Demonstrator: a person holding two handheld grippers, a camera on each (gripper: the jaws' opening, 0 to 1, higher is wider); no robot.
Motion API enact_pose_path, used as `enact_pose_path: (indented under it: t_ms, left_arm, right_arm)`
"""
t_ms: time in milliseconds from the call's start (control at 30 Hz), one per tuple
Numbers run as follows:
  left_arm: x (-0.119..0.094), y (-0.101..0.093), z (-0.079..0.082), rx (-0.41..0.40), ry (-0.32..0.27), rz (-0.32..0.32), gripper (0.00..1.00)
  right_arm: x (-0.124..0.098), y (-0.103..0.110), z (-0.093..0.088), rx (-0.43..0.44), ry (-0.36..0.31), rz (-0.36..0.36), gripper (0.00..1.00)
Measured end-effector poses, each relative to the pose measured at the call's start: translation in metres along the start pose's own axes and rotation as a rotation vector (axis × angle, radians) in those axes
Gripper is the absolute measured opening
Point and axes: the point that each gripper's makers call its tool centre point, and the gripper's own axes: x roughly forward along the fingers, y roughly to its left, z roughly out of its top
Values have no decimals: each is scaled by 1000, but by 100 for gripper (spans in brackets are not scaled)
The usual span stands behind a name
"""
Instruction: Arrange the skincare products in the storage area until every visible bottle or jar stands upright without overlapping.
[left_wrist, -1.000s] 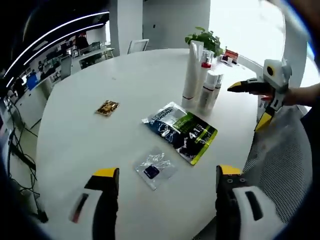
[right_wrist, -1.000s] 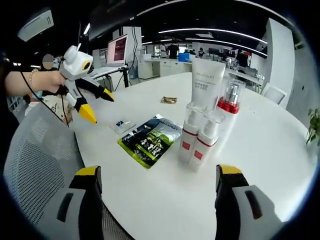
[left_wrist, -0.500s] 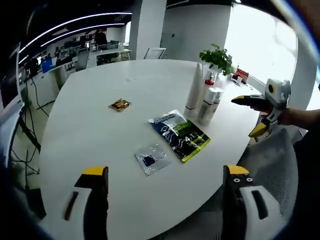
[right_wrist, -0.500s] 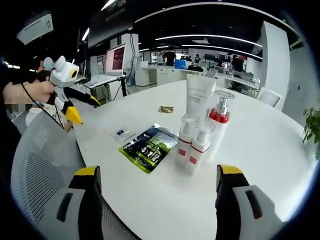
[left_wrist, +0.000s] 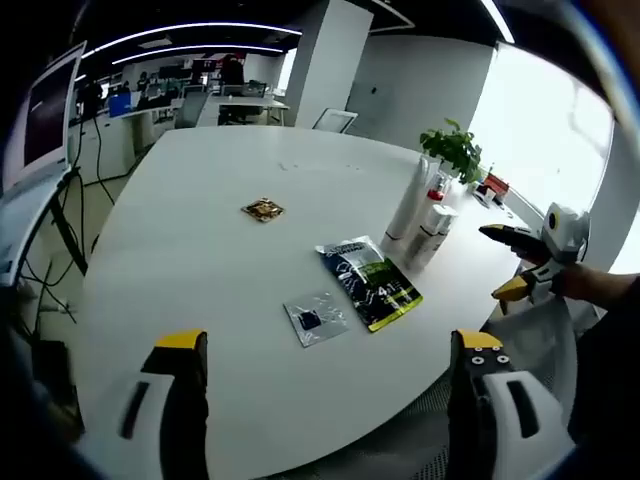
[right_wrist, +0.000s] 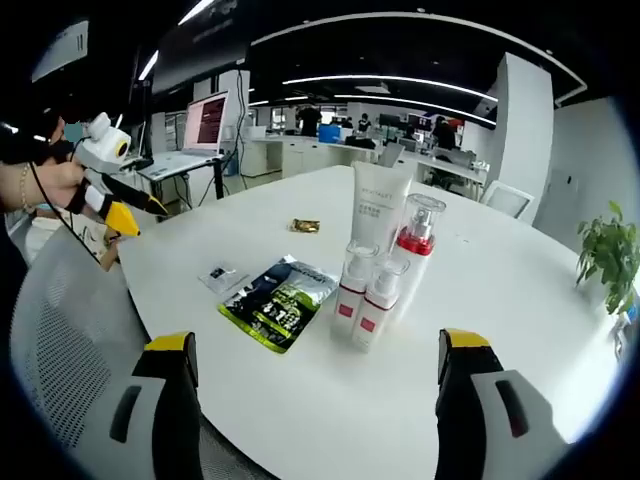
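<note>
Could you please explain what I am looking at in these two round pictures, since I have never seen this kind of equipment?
A person holds a two-jaw gripper in each hand, each with a forward-looking fisheye camera. The left gripper and the right gripper are both open and empty. On the white round table stand a white tube, a red-collared pump bottle and two small bottles, close together. Beside them lie a dark sachet, a small clear packet and a gold wrapper.

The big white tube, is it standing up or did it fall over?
Standing up. In the right gripper view the white tube rises straight from the table, behind the red-collared pump bottle.
</note>
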Motion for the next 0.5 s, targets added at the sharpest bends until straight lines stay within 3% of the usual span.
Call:
enact_pose_path:
  t_ms: [100,233,500]
  left_arm:
    - [5,6,-1,6,24,2,99]
    - [6,11,3,-9,28,-5,99]
    - [26,27,20,12,24,-10,99]
  right_arm:
    - [2,-1,-4,68,-2,2,100]
    - [3,-13,-10,88,10,-36,100]
    - [1,-17,-16,68,41,-79,100]
